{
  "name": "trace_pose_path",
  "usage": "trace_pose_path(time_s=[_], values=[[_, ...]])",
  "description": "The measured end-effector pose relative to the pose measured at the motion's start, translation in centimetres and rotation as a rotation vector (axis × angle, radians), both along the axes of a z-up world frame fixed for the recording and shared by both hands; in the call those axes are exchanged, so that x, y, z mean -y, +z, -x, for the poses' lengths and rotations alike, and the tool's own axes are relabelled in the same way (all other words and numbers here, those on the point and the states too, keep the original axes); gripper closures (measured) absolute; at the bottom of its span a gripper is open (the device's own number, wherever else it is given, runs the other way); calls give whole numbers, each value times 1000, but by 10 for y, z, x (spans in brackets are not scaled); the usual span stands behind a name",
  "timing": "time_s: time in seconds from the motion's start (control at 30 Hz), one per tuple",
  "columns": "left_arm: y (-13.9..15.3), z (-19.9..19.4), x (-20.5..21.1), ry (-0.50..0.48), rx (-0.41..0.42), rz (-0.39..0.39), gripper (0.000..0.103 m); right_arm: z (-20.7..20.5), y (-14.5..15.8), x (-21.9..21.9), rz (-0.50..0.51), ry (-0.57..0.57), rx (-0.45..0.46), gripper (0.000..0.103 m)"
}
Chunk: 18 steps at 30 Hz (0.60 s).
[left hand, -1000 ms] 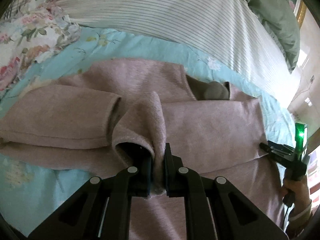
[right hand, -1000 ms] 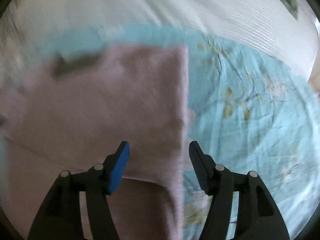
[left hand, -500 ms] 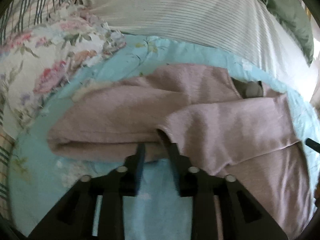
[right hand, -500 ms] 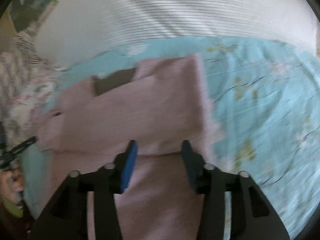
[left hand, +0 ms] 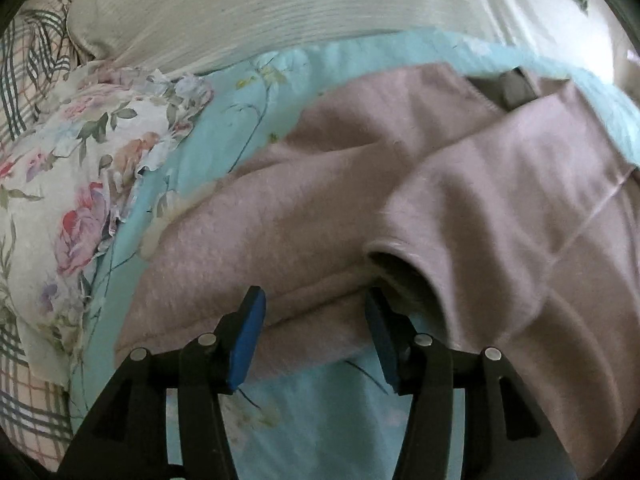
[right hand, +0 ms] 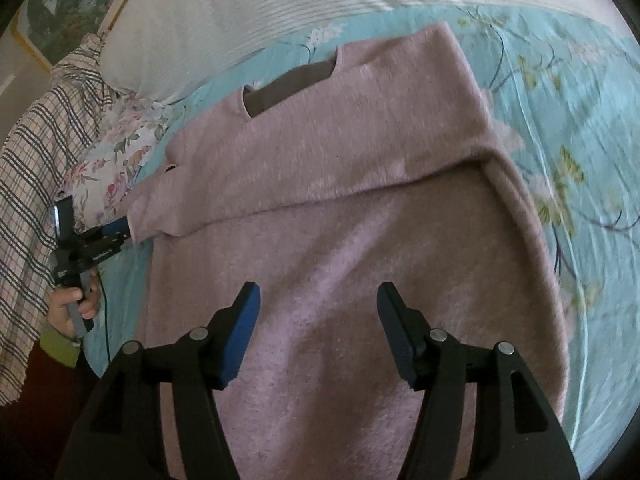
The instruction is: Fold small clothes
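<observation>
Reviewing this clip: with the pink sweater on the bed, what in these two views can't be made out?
- Sweater hem: cut off in the right wrist view by the frame bottom and the right gripper.
- Sweater's right side: left wrist view, blurred and cropped at the edge.
- Inside the sleeve cuff: left wrist view, in shadow beside the left gripper.
- Neck label: too blurred to read.

We count one pink sweater (right hand: 340, 208) and two grippers, left (left hand: 312, 332) and right (right hand: 318, 330). We also count one striped pillow (right hand: 240, 12) and one floral cushion (left hand: 80, 184).
</observation>
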State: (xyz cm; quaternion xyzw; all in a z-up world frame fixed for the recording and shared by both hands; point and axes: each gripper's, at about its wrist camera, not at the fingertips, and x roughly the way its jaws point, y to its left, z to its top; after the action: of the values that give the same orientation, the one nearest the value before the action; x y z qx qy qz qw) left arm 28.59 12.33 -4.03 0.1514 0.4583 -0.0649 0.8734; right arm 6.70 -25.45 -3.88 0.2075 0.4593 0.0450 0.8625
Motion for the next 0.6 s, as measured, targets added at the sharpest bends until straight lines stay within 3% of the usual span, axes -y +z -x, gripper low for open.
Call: trace_pose_path(time_s=[0.1,0.13,0.17,0.2,0.23,0.47,0.6], values=[[-5,-13,-3,14,-8,8,50,-5,-4,-2,-6,-1,-17,41],[-7,-15,-1,9,-4,3,55,-6,-6,-4,-10,-2,-21,41],[-10,-17,0,5,-2,-5,62,-6,-6,-5,-12,-1,-22,41],[-11,-18,1,0,1,-7,88,-7,-6,-7,-12,2,-21,41],[-11,-20,0,8,4,1,97,-7,-6,-8,-12,5,-20,41],[30,-10,-55,193,112,312,101,-2,6,-15,-15,16,19,41],[72,10,-66,216,170,521,101,5,19,-16,-40,13,73,41]])
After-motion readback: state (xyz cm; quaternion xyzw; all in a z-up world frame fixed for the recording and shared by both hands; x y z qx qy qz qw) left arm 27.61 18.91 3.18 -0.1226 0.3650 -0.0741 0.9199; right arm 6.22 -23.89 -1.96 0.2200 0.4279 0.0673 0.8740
